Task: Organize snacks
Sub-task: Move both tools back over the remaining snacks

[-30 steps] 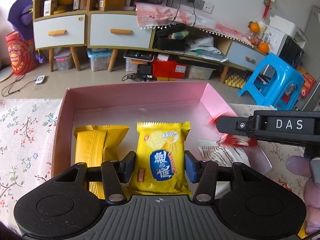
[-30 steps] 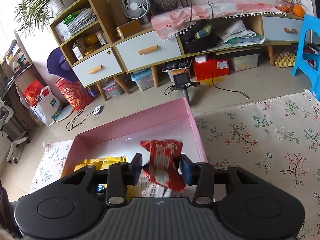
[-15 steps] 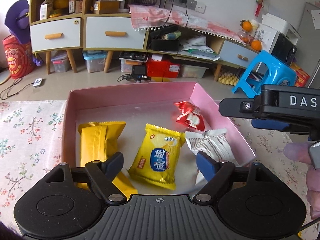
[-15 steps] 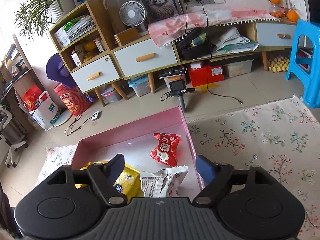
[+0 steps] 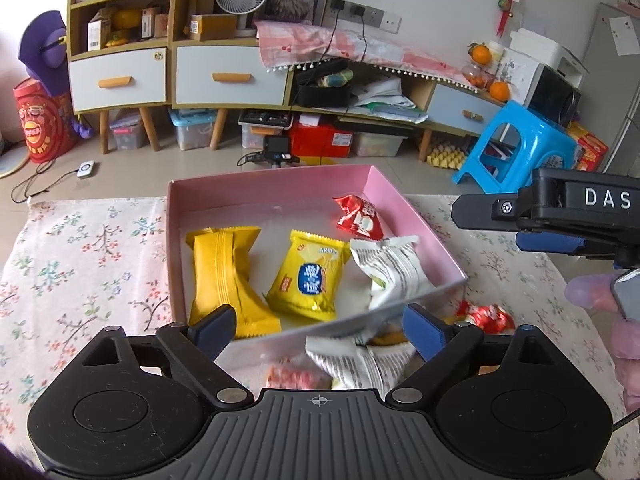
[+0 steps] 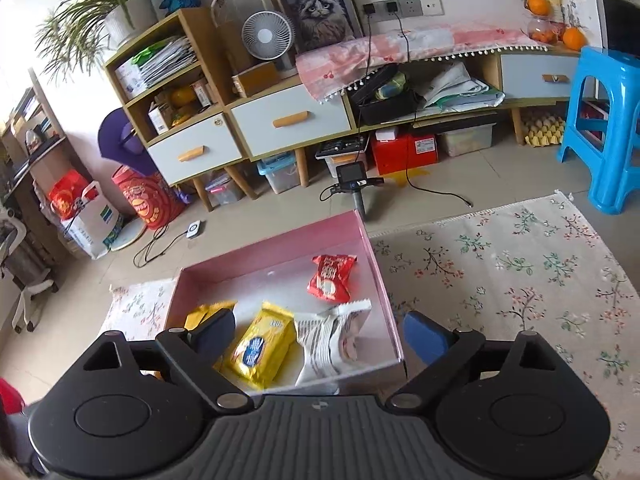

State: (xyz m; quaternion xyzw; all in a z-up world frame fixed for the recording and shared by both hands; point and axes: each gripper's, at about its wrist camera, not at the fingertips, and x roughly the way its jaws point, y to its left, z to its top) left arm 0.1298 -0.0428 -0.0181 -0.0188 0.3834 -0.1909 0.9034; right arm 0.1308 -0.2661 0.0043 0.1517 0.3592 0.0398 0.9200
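**Four snacks boxed, a few left outside**

Pink box (image 5: 416, 220) sits on the floral-cloth surface (image 5: 92, 248). Inside now: orange-yellow pkt (image 5: 224, 280) at left, yellow biscuit pkt (image 5: 308, 276) in the middle, white pkt (image 5: 388, 268) leaning on the right wall, red pkt (image 5: 358, 218) toward the far right corner.

Left claw (image 5: 318, 326) has just been opening: jaws wide, nothing between the pads, hovering over the box's near wall. Right claw (image 6: 318, 336) likewise just opened, wide and empty, w/ box contents below it.

Still to do, judging by the left wrist view: outside the near wall lie another white pkt (image 5: 360, 362), a pinkish one (image 5: 296, 376) and a red-white one (image 5: 486, 316) on the cloth. Probably more than halfway done; can't tell if more snacks lie out of view.
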